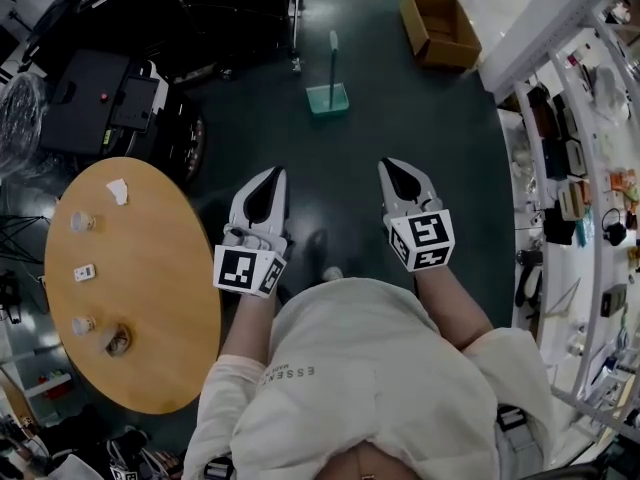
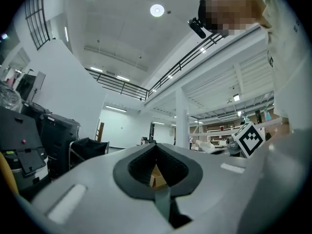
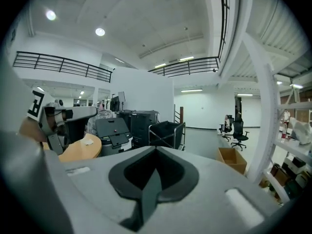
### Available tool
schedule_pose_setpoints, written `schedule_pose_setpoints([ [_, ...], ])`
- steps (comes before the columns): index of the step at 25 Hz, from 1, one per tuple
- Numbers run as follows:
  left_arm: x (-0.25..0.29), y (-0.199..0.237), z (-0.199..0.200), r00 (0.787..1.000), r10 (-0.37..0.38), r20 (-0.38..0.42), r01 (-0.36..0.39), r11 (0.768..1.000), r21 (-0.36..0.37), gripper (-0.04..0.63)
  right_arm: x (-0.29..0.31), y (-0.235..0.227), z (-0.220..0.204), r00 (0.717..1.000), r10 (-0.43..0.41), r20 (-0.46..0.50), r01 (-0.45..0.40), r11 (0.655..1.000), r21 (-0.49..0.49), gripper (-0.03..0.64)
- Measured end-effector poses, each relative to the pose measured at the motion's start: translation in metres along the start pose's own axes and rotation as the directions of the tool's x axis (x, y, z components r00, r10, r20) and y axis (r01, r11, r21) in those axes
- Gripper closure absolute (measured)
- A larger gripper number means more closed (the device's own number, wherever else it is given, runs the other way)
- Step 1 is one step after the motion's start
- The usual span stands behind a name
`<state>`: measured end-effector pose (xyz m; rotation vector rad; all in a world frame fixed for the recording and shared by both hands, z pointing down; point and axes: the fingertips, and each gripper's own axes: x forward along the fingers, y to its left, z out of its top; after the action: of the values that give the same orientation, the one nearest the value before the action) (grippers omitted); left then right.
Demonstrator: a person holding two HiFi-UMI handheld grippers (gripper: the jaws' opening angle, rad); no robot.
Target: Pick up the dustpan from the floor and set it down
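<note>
left tongs (image 1: 272,174), right tongs (image 1: 392,165) clenched, empty; dustpan (image 1: 328,96) upright on floor (image 1: 340,183) well ahead, details too small.

Head overhead, gripper views level; all share box (image 1: 440,28).

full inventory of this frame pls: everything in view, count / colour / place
dustpan: 1, green, on the dark floor ahead of both grippers, handle upright
cardboard box: 1, brown, open, on the floor beyond the dustpan, to its right
round table: 1, wood-coloured, left of the person
small items: about five, mostly white, on the table's left part; too small to identify
black equipment: several units, black, beyond the table
shelving: 1 run, white, cluttered, along the right edge
office chair: at least 1, black, far end of the floor
person's top: 1, white, bottom centre
left gripper: 1, white, fingers closed, empty
right gripper: 1, white, fingers closed, empty
</note>
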<state>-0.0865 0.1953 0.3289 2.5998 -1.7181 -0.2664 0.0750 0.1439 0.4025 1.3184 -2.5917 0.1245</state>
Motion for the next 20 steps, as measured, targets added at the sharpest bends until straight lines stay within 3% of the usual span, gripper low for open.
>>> schedule_pose_setpoints([
  [11,-0.003,-0.038,-0.009,0.994,-0.105,-0.017,0.104,0.994,-0.033,0.578,-0.017,0.004,0.016,0.998,-0.012,0.057,0.012,1.000,-0.014,0.626],
  [20,0.002,-0.036,-0.011,0.996,-0.090,-0.026,0.089,0.996,-0.029,0.578,-0.018,-0.006,0.016,0.998,-0.027,0.061,0.027,1.000,-0.005,0.626],
])
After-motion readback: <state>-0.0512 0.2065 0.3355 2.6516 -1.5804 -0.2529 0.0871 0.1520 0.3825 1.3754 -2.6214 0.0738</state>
